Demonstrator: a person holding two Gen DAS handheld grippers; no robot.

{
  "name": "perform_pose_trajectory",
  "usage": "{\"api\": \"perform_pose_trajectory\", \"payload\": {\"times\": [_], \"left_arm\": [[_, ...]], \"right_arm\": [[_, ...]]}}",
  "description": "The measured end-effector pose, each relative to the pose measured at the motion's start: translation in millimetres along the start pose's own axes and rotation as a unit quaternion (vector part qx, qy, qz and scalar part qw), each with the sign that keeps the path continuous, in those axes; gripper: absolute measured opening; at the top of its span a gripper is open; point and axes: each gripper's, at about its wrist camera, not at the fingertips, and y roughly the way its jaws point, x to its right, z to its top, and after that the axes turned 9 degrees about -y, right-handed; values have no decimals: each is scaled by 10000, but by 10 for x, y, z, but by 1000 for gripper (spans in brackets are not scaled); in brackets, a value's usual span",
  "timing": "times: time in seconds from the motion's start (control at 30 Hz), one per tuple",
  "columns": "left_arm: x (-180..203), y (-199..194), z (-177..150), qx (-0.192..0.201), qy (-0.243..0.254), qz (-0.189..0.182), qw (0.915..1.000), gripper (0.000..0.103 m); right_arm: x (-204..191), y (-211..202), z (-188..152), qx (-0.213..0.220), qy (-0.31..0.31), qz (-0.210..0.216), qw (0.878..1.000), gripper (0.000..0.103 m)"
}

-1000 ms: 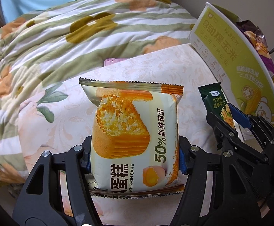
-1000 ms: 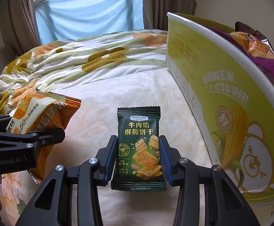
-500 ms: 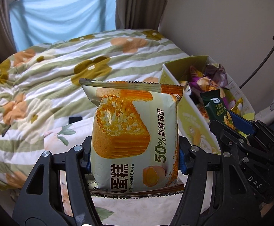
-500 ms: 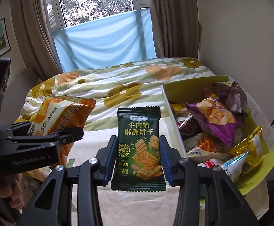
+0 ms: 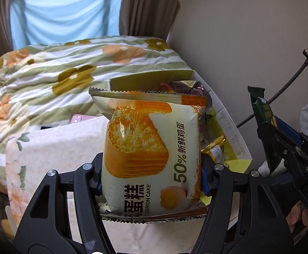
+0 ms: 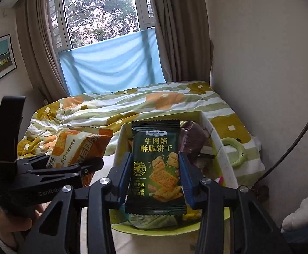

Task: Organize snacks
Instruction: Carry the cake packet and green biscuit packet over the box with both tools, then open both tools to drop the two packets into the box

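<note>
Left tongs (image 5: 151, 180) clamped on chiffon cake packet (image 5: 149, 154), upright, raised above cloth-covered counter (image 5: 54, 148) near its right edge. Right tongs (image 6: 155, 177) closed tight on dark green biscuit packet (image 6: 157, 165) (label facing camera), held over yellow-green snack box (image 6: 223, 154) at counter's right edge, beside wall. Box already holding several wrapped snacks. Flowered bed (image 6: 154, 101) behind counter.

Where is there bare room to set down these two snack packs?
Bare: the floral cloth between the striped quilt and the snack box, with only a pink item at its far edge. Crowded: the box, heaped with packets.
</note>
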Motion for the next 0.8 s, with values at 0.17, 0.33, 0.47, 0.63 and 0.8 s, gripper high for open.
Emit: {"api": "perform_pose_trajectory", "payload": {"times": [0.17, 0.33, 0.47, 0.63, 0.8], "left_arm": [[309, 289, -100, -35, -376, 66, 9993, 68], [331, 395, -190, 99, -296, 761, 9966, 102], [255, 301, -306, 153, -277, 1069, 9938, 102], [47, 134, -430, 149, -483, 1147, 9921, 102], [-55, -23, -499, 231, -610, 1318, 9891, 102]], "right_arm": [[392, 43, -11, -82, -123, 197, 9997, 40], [589, 141, -28, -181, -246, 485, 9984, 40], [620, 195, -63, -196, -260, 726, 9968, 40], [533, 253, -78, -262, -364, 959, 9944, 40], [443, 385, 42, -403, -516, 1219, 9904, 40]]}}
